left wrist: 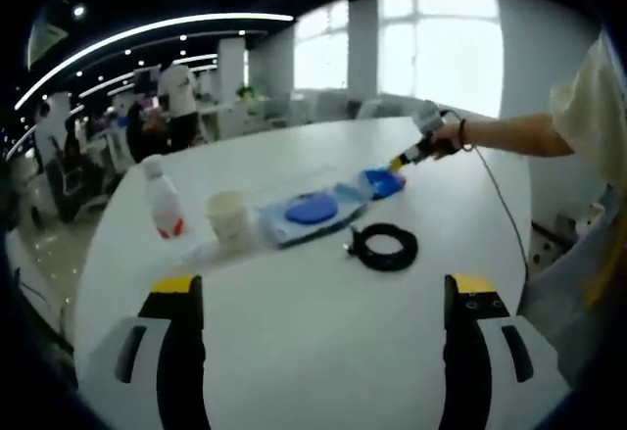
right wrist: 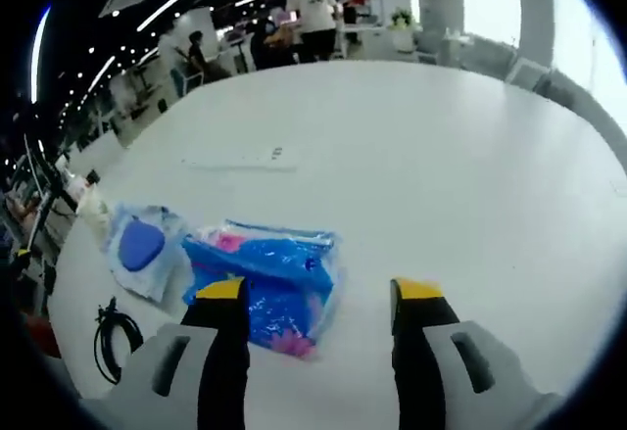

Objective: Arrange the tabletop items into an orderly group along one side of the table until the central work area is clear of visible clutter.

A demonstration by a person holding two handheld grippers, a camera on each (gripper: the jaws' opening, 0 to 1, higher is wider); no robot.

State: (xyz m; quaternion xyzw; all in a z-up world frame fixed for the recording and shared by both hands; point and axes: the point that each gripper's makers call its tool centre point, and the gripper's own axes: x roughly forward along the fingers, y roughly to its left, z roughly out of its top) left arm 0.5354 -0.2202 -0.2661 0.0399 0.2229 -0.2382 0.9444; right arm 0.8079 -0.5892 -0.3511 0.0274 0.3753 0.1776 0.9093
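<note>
**Both grippers wide open over the white table**

Left gripper (left wrist: 318, 317) hangs above the near table edge (left wrist: 323, 371), jaws spread, nothing between them. Beyond it sit a coiled black cable (left wrist: 385, 247), a paper cup (left wrist: 229, 218), a small white bottle with a red label (left wrist: 164, 202) and a clear pouch with a blue disc (left wrist: 312, 210). The right gripper (right wrist: 318, 327) is also released, its left jaw just over a blue plastic packet (right wrist: 269, 278), with the pouch just beside that packet.
</note>
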